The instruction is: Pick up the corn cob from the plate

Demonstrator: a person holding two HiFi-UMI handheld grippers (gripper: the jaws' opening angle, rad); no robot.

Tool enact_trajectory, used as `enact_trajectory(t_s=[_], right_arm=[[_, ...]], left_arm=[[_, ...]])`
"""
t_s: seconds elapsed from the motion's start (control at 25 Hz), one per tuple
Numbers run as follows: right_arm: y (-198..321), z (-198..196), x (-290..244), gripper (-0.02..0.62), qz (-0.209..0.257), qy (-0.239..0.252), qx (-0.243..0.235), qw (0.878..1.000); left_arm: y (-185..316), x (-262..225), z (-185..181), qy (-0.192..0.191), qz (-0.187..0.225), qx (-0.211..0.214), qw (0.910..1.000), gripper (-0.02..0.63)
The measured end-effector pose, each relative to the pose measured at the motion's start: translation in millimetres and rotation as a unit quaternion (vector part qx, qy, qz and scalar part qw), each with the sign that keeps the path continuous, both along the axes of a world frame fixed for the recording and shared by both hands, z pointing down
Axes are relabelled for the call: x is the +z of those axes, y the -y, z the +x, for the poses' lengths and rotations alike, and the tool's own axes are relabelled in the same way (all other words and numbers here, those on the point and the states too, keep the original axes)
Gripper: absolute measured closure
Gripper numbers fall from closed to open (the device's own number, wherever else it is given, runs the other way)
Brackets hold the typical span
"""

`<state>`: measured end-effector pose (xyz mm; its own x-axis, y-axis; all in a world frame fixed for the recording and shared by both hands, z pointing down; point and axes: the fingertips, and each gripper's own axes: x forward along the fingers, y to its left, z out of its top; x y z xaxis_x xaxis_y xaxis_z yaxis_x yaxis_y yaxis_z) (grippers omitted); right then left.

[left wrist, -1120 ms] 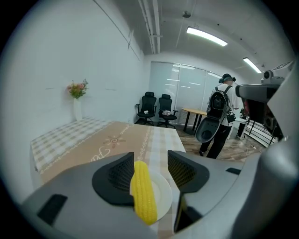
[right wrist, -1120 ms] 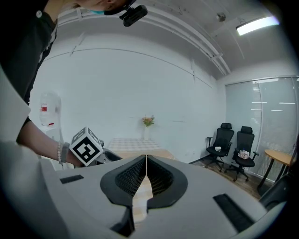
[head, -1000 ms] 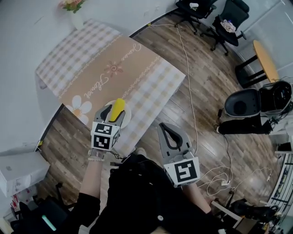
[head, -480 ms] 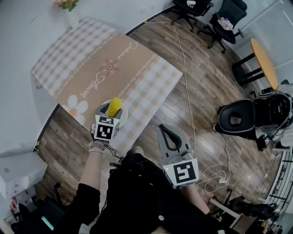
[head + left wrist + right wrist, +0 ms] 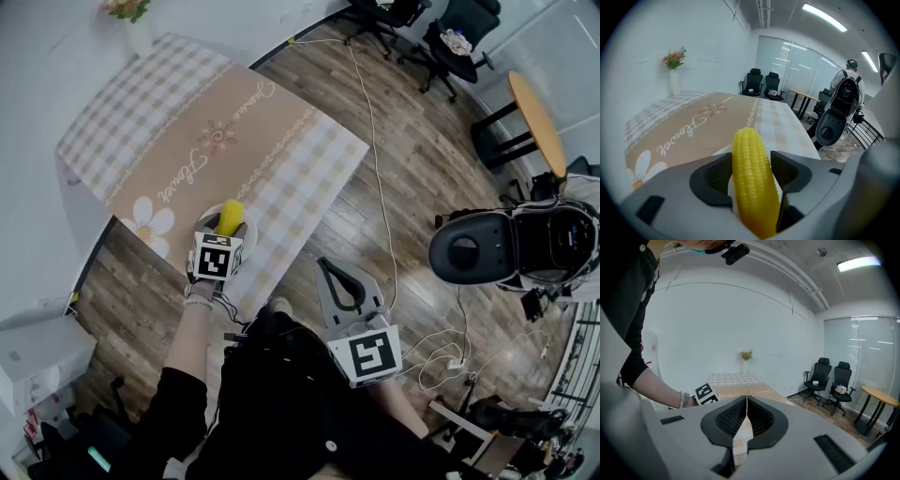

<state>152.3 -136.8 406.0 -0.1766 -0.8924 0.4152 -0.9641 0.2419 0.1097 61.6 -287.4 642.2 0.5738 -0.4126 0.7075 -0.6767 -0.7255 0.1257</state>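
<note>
Checked tablecloth (image 5: 281, 178) stretches ahead of the jaws, and the plate (image 5: 721, 151) sits near its edge. The risk, I judge, is that an off-centre squeeze rolls the rounded corn cob (image 5: 753, 183) out of the grip or nudges the plate. The left gripper (image 5: 751, 157) has just been opening its jaws. They stand wide, and the cob lies lengthwise between them, unclamped, its tip past the fingertips. The right gripper (image 5: 746, 401) is closed on nothing, well apart.

The room reads as an office: black swivel chairs (image 5: 452, 45) at the head view's upper right, glass partitions (image 5: 797, 70) and ceiling strip lights (image 5: 825, 16) upper right in the left gripper view, cables (image 5: 373, 141) trailing over wood-plank floor (image 5: 422, 206).
</note>
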Motion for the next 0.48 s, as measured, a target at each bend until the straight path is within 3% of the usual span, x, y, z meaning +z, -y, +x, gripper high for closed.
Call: enact_trajectory(t_s=[0.48], right_arm=[[-2,-2,0,0.552,-0.001,-0.002,-0.002,1.0]], left_arm=[[-3,15,5,0.033,0.016,0.009,0.9993,0.345]])
